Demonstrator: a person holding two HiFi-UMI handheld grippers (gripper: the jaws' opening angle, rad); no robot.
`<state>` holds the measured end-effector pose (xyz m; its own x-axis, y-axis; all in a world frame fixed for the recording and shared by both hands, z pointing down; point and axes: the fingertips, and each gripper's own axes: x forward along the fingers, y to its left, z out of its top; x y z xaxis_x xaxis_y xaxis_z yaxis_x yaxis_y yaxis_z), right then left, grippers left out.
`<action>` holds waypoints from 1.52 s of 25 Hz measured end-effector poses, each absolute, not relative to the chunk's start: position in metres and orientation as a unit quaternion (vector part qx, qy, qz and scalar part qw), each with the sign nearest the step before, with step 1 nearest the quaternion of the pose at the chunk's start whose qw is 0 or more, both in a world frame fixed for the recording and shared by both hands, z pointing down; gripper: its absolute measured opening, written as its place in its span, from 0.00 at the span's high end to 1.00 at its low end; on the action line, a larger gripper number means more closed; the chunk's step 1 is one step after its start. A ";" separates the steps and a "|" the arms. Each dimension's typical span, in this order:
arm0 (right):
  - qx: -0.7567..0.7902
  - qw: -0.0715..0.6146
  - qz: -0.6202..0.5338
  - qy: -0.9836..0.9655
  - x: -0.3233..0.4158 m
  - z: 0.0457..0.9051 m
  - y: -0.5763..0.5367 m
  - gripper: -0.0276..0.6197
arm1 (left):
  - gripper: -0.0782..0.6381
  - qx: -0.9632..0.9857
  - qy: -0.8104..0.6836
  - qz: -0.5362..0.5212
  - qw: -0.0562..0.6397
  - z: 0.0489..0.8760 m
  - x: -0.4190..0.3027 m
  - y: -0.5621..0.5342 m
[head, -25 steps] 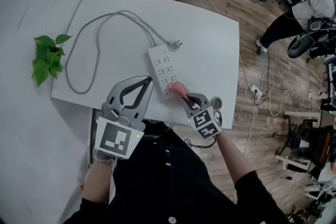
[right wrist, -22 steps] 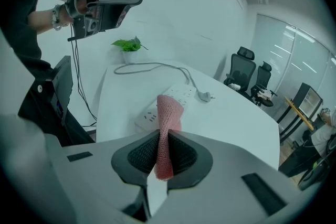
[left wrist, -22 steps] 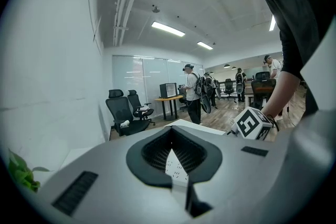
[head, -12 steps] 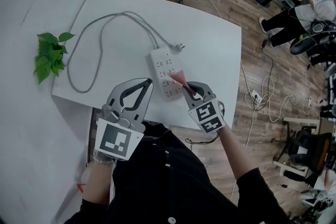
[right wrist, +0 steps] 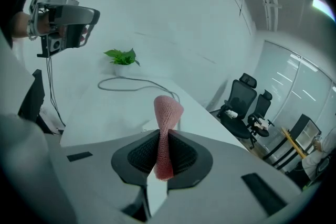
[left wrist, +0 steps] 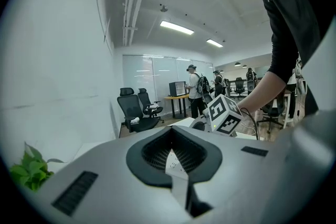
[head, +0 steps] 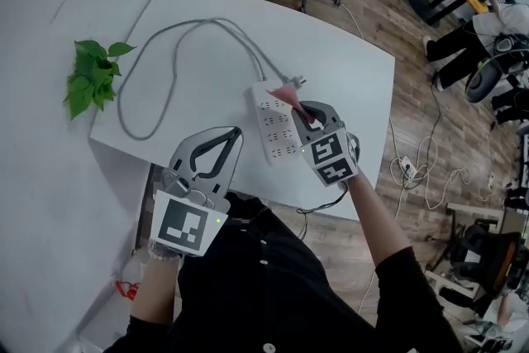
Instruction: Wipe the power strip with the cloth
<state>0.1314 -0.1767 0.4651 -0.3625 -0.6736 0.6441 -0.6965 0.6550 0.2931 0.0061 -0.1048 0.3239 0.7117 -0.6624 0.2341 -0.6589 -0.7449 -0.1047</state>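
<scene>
Nothing pins the power strip [head: 277,132], which lies loose by the desk's [head: 347,70] near edge, so a firm stroke could skid it, and your thin pinch of pink cloth [head: 287,92] might snag the plug [head: 296,80] at its far end. Your right gripper [head: 299,107] angles down over that far end, jaws clamped on the cloth. Your left gripper [head: 231,135] hovers at the near edge, jaws together and empty.

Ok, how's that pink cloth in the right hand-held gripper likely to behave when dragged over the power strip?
Probably floppy: the cloth curls over beyond the shut right hand-held gripper. Its open knit looks light and grippy, not slippery. It may bunch against the power strip.
</scene>
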 end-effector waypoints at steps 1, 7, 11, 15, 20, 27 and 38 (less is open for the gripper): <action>0.418 0.380 0.014 -0.825 0.129 0.465 -0.184 0.87 | 0.87 -0.924 0.360 -0.131 0.006 0.325 0.003 -0.105; 0.421 0.382 0.003 -0.823 0.113 0.466 -0.219 0.87 | 0.87 -0.917 0.376 -0.135 0.000 0.327 -0.007 -0.105; 0.406 0.392 -0.005 -0.826 0.099 0.473 -0.233 0.87 | 0.87 -0.914 0.382 -0.137 0.000 0.328 -0.012 -0.107; 0.386 0.405 -0.014 -0.829 0.088 0.481 -0.245 0.87 | 0.87 -0.910 0.390 -0.137 -0.003 0.328 -0.017 -0.108; 0.374 0.428 -0.018 -0.823 0.085 0.493 -0.259 0.87 | 0.87 -0.906 0.400 -0.138 -0.007 0.330 -0.022 -0.109; 0.346 0.462 -0.015 -0.816 0.078 0.518 -0.260 0.87 | 0.87 -0.902 0.409 -0.136 -0.010 0.331 -0.030 -0.109; 0.288 0.491 -0.004 -0.822 0.063 0.544 -0.231 0.87 | 0.87 -0.900 0.412 -0.139 -0.011 0.332 -0.032 -0.104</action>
<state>0.0628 -0.2311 0.5436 -0.3527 -0.4776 0.8047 -0.4690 0.8344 0.2897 -0.0323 -0.1040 0.3317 0.6218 -0.7392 0.2587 -0.7454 -0.6599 -0.0942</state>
